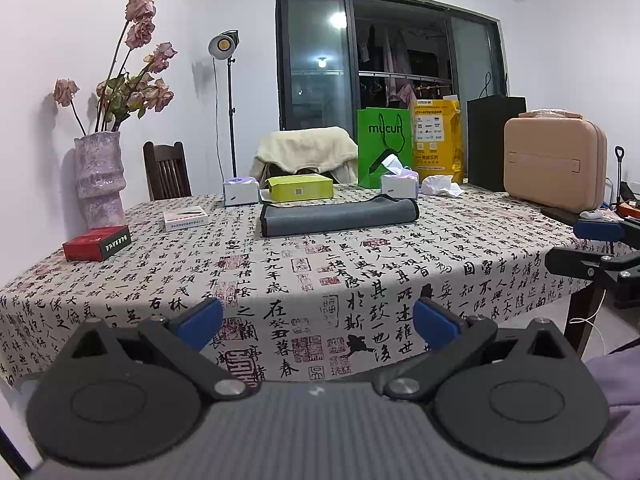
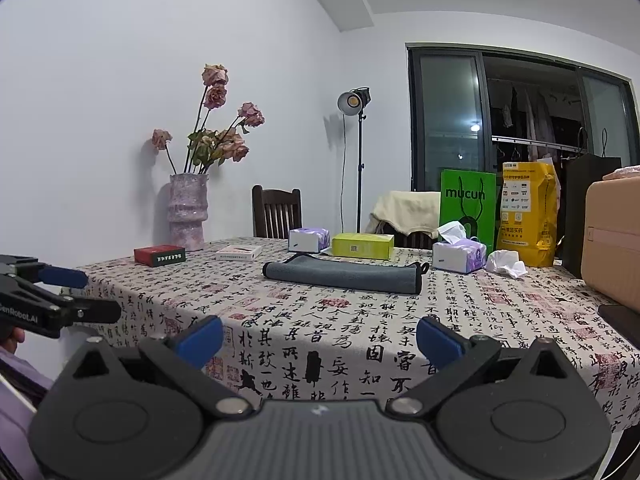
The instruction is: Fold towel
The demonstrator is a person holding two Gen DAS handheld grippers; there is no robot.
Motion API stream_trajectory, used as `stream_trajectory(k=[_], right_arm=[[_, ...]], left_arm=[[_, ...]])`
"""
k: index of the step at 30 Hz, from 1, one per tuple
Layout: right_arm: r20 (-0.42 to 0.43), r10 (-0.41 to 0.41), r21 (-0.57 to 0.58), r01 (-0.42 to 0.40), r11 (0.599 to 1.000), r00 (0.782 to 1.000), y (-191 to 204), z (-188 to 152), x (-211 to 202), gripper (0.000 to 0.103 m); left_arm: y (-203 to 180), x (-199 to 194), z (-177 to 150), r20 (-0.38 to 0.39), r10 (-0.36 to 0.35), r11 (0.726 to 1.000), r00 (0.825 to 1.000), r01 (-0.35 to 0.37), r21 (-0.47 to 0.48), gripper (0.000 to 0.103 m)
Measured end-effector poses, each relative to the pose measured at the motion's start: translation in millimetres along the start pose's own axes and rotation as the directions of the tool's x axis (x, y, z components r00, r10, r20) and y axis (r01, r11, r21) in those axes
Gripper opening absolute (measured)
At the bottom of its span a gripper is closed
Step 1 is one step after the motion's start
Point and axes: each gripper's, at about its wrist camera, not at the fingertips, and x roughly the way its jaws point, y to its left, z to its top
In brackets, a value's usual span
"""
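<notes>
Grey and trimmed with a dark edge, the towel (image 1: 338, 216) lies folded into a long flat band on the calligraphy-print tablecloth (image 1: 360, 272), and everything else is placed around it. Just behind the towel sits a lime-green box (image 1: 300, 187), flanked by two tissue packs, one off the towel's left end (image 1: 240, 191) and one off its right end (image 1: 400, 185). Farther left of the towel lie a white box (image 1: 186, 218) and a red box (image 1: 97, 243), with a speckled pink vase (image 1: 100, 182) of dried roses behind them. Beyond the towel's right end stands a green paper bag (image 1: 385, 146), and further right a beige hard case (image 1: 554, 164). Both tools hover well short of the towel, near the table's front edge: the left gripper (image 1: 318, 322) has its blue-padded fingers spread wide with nothing between them, and the right gripper (image 2: 320, 338) is likewise spread and holds nothing.
</notes>
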Motion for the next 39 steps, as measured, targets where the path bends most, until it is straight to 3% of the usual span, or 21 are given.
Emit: stream_trajectory(k=[39], right_arm=[[0.003,0.003,-0.004,-0.003,1.000,1.000,1.7,-0.8,-0.6,0.103]], left_arm=[[-0.1,0.7,0.2,-0.003,0.000,1.000,1.000,0.000,-0.001,0.103]])
